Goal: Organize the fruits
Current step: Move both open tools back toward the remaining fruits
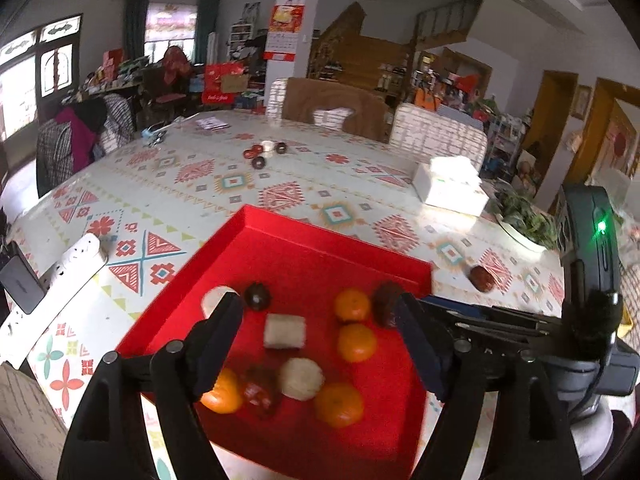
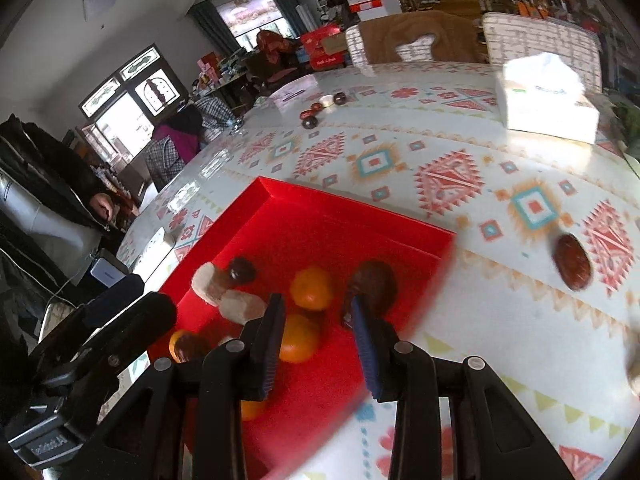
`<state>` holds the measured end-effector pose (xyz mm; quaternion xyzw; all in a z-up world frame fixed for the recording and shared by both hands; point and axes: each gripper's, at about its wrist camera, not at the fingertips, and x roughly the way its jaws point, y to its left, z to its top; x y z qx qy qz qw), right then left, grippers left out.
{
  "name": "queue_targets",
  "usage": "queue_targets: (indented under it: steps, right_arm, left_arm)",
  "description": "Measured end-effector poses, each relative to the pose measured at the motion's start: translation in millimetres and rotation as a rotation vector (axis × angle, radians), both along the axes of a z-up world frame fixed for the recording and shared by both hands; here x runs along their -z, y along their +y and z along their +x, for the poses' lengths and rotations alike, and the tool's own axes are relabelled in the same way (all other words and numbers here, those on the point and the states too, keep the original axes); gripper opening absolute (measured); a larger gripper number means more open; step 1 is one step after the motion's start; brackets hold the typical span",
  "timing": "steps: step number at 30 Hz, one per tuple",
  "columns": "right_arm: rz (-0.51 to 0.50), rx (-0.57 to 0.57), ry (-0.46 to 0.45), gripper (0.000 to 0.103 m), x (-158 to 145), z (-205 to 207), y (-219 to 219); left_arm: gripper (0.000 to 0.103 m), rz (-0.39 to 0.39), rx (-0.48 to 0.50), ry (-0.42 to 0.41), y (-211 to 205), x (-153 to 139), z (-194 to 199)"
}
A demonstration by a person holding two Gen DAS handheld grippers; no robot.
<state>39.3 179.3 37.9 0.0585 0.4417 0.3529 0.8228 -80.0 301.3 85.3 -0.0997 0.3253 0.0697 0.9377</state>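
On the patterned tablecloth [image 1: 280, 184] sits our red tray [image 1: 320, 236], and over it we hold both grippers. Our left gripper [image 1: 320, 320] stands wide open above the tray with nothing between its fingers. Our right gripper [image 2: 316, 328] is also open, somewhat narrower, and empty, poised at the tray's right side. Inside the tray we see four oranges: two [image 1: 352, 305] together near the right wall, one [image 1: 339, 404] nearer us, and one [image 1: 224, 394] partly hidden behind the left gripper's left finger. Among them lie pale tan pieces [image 1: 285, 331], a small dark round fruit [image 1: 257, 296] toward the back left, and a dark red-brown fruit [image 1: 385, 304] just beside the right gripper's fingertip; we cannot tell whether they touch. One dark red fruit [image 2: 572, 266] lies on the cloth outside the tray, to its right. Farther back on the table we see a tissue box [image 2: 548, 108] and a little cluster of dark round things [image 1: 264, 152].
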Motion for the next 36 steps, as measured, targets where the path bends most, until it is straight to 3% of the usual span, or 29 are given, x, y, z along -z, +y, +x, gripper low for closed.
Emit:
queue_targets:
  steps: [8, 12, 30, 36]
  right_arm:
    - [0.024, 0.074, -0.012, 0.038, -5, -17, -59]
    - [0.028, 0.113, -0.022, 0.041, -5, -27, -91]
    - [0.069, 0.361, -0.017, 0.042, 2, -52, -261]
    - [0.079, 0.451, 0.005, 0.042, 10, -53, -314]
  left_arm:
    - [0.087, 0.12, 0.014, 0.01, -48, -7, -10]
    - [0.087, 0.139, 0.067, 0.015, -77, -9, -17]
    - [0.087, 0.163, 0.285, 0.038, -198, 3, -23]
    - [0.087, 0.124, 0.371, 0.081, -227, 16, -14]
